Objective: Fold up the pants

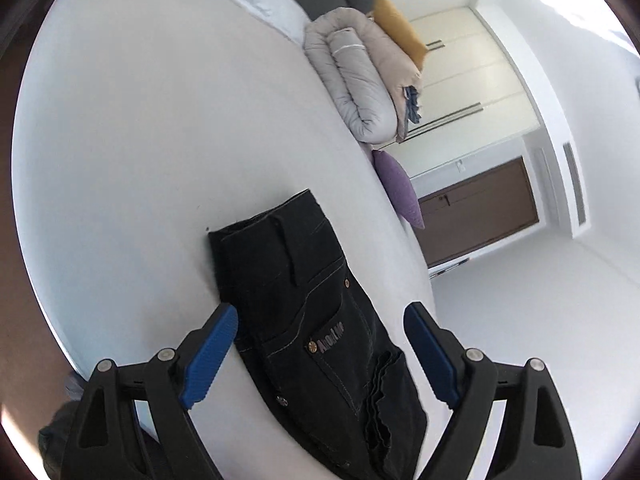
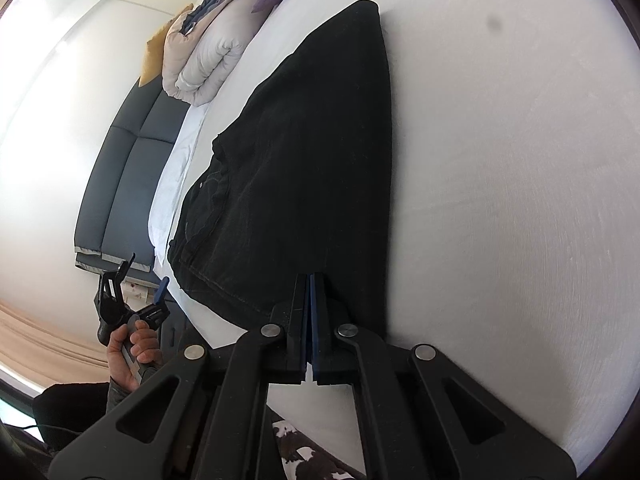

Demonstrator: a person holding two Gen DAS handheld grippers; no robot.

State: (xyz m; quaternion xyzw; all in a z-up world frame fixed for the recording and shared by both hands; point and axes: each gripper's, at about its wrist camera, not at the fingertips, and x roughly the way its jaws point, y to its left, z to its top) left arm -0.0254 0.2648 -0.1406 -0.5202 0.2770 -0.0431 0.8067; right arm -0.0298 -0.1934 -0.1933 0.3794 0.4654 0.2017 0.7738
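White bed (image 1: 140, 120), rolled duvet (image 1: 360, 80) and purple cushion (image 1: 400, 184) at its far edge. Black pants (image 1: 312, 312) flat on the sheet, partly folded. Left claw (image 1: 320, 344) spread wide, empty, pants waistband seen between the blue pads. Right claw (image 2: 310, 280) pinched tight at the pants' near edge.

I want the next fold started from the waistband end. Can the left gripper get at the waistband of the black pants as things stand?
Probably yes. The left gripper is open with the pants lying between its fingers on the bed, and nothing covers the waistband just ahead.
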